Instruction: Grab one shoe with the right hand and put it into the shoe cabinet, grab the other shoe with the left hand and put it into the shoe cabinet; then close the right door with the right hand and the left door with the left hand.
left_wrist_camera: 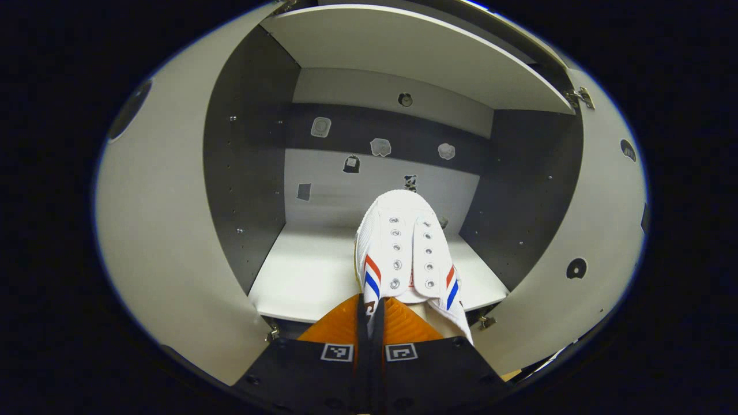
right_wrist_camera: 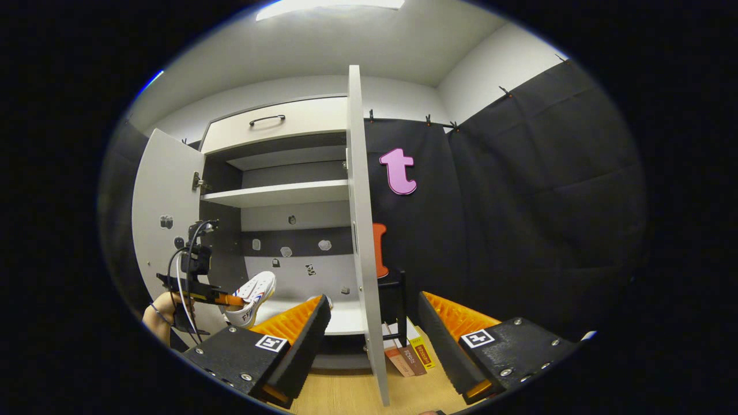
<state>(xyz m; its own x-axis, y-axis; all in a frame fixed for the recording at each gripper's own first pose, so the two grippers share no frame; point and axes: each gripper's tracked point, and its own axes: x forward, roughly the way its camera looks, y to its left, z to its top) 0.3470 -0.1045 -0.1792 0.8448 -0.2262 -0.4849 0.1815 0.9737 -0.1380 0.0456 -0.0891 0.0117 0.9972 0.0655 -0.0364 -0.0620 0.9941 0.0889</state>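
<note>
Left gripper (left_wrist_camera: 371, 314) holds a white shoe (left_wrist_camera: 406, 248) at the mouth of the open shoe cabinet (left_wrist_camera: 248, 173); right gripper (right_wrist_camera: 373, 328) waits with nothing in it.

In the left gripper view we see our jaws pinched narrow on the heel rim of the shoe, which has red and blue stripes on its sides; its toe points into the cabinet above the lower shelf (left_wrist_camera: 305, 271), with the left door (left_wrist_camera: 161, 230) and right door (left_wrist_camera: 599, 230) both swung open. In the right gripper view we see our jaws spread wide and empty, the edge of the open right door standing between them farther off. Some books (right_wrist_camera: 406, 351) lie on the wooden floor (right_wrist_camera: 346, 397) beside that door. Over at the left, a hand (right_wrist_camera: 164, 314) holds the left gripper with the shoe tilted toe-up at the cabinet opening.
</note>
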